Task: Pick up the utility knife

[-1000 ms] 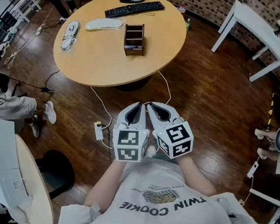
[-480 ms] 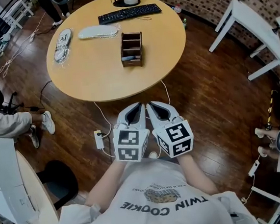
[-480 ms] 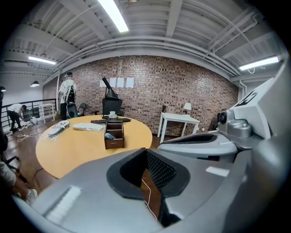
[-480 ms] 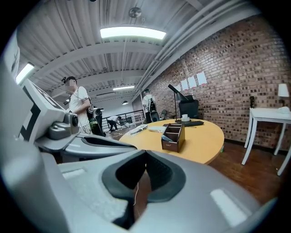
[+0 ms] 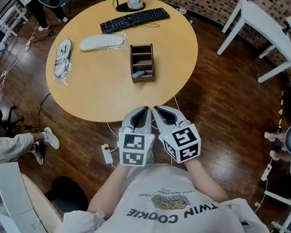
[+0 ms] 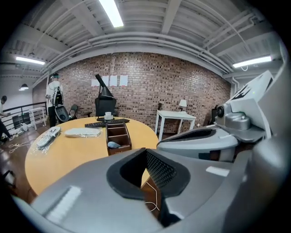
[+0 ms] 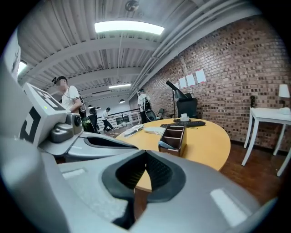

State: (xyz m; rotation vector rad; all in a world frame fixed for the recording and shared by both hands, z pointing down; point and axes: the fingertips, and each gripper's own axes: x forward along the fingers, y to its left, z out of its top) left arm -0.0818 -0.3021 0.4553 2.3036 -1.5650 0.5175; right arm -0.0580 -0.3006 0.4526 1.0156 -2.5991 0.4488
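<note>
Both tongs clenched, nothing between jaws. Left gripper (image 5: 144,110) and right gripper (image 5: 156,109) sit side by side over the floor, just short of the round table (image 5: 97,92); probably an approach carry. The utility knife (image 5: 139,74) is probably the blue-grey item in the wooden organizer's (image 5: 132,63) nearest compartment, well apart from both.

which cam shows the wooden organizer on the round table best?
Head view: the wooden organizer is seen from above, unobstructed, its compartments open, with a bluish item in the nearest one. Both gripper views show it from low and oblique, with the far compartments foreshortened.
</note>
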